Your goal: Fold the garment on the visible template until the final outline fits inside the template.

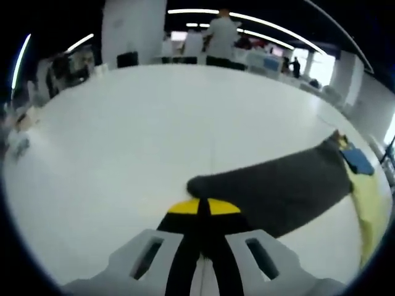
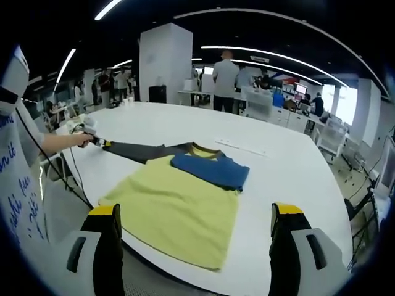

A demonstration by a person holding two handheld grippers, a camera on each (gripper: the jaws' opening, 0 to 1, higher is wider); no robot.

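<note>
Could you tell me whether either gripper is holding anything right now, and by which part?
The left gripper is shut on the garment, gripping the end of its dark grey sleeve. The right gripper is open, holding nothing.

Garment (image 2: 179, 206): yellow body, blue chest panel (image 2: 210, 169), dark grey sleeve (image 1: 278, 188). Table (image 1: 123, 154) white. Jaws black, yellow-tipped.

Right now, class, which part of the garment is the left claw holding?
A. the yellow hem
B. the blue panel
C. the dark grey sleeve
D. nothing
C: the left claw is shut on the end of the dark grey sleeve, stretched out from the garment; the right claw is open.
</note>
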